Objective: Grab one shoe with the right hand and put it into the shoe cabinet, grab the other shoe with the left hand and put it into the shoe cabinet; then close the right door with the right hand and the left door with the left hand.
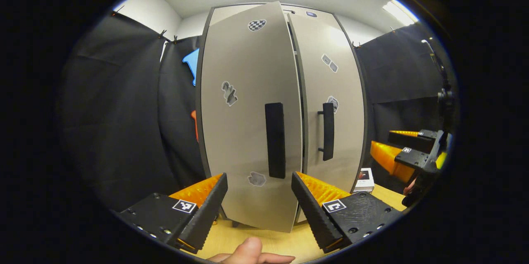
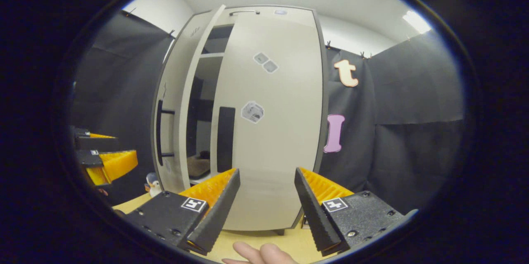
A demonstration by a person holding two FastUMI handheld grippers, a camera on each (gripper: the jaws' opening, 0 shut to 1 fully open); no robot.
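Your left gripper, fingers apart and empty, faces the left door dead ahead, ajar, its upright handle just above the fingertips; right door beyond looks shut

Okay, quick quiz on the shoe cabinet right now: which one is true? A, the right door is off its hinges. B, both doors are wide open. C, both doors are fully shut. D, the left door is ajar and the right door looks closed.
D: in the right gripper view the left door stands ajar, showing shelves, while the right door sits flat against the cabinet.
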